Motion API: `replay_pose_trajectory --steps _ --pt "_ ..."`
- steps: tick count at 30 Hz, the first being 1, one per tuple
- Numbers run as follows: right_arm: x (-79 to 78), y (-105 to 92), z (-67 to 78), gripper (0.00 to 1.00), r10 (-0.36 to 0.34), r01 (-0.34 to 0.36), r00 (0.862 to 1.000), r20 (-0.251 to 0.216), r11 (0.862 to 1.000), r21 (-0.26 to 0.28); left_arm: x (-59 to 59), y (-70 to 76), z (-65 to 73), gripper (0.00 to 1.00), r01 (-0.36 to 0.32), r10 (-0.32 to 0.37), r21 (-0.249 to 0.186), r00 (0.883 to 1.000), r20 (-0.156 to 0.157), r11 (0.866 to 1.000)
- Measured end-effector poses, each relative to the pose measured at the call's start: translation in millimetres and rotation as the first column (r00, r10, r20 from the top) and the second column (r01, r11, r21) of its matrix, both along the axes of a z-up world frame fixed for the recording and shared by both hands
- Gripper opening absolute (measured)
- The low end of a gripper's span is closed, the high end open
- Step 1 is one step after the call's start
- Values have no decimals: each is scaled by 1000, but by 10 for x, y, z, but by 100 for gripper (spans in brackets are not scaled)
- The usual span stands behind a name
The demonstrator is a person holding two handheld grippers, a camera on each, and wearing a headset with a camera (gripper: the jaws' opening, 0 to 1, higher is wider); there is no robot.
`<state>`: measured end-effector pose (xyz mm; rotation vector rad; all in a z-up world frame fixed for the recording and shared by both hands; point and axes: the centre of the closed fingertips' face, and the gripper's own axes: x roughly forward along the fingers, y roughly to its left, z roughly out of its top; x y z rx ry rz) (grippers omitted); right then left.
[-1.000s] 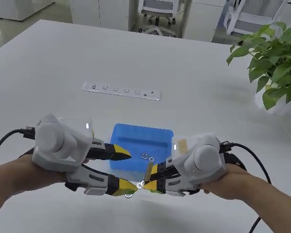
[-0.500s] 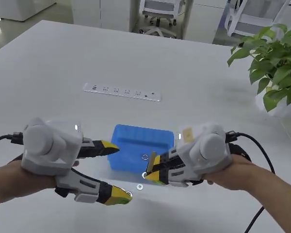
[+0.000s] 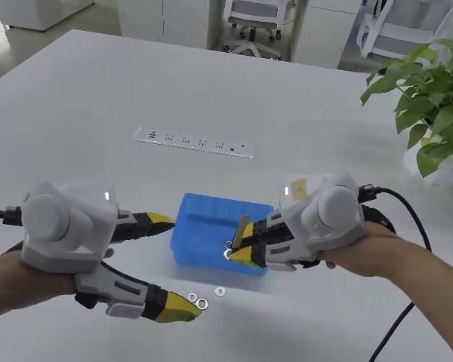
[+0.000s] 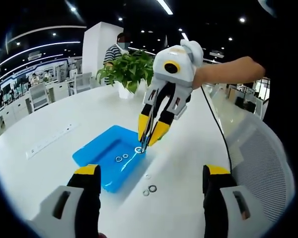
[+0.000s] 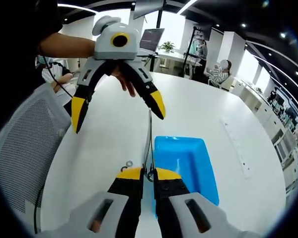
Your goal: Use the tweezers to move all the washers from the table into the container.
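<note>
My right gripper (image 3: pixel 245 253) is shut on thin metal tweezers (image 3: pixel 241 229). In the left gripper view the tweezers' tip holds one washer (image 4: pixel 138 149) just above the near rim of the blue container (image 4: pixel 104 154). Two washers (image 4: pixel 121 157) lie inside that container (image 3: pixel 208 226). Three loose washers (image 3: pixel 202 303) rest on the white table in front of it, also seen in the left gripper view as washers (image 4: pixel 150 189). My left gripper (image 3: pixel 168 265) stands open to the left of the container, holding nothing. In its own view the right gripper (image 5: pixel 149 173) pinches the tweezers (image 5: pixel 149 141).
A white power strip (image 3: pixel 192 142) lies beyond the container. A potted green plant (image 3: pixel 434 98) stands at the table's far right. A black cable (image 3: pixel 396 219) trails from the right gripper. Office chairs stand past the table's far edge.
The right gripper has risen from the table and moved over the container's near rim with a washer in the tweezers. The left gripper has drawn back to the left, jaws spread wider.
</note>
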<state>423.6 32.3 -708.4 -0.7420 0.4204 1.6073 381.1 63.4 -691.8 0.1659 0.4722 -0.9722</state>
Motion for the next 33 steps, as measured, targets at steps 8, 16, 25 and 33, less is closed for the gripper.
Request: replay_pose_trajectory --steps 8,16,25,33 --pt "134 55 9 9 -6 6 1000 6 1000 9 18 66 -11 97 -22 22 2 1000 -4 1000" --pt "247 108 -24 9 -9 9 1000 8 1000 13 50 108 16 99 -44 44 -2 999 -1 999" --pt "359 185 -103 9 -6 6 1000 6 1000 15 71 142 33 99 -52 52 -4 999 1 999" --pt "453 232 -226 9 6 -6 1000 8 1000 8 106 191 35 99 -58 58 -4 998 4 998"
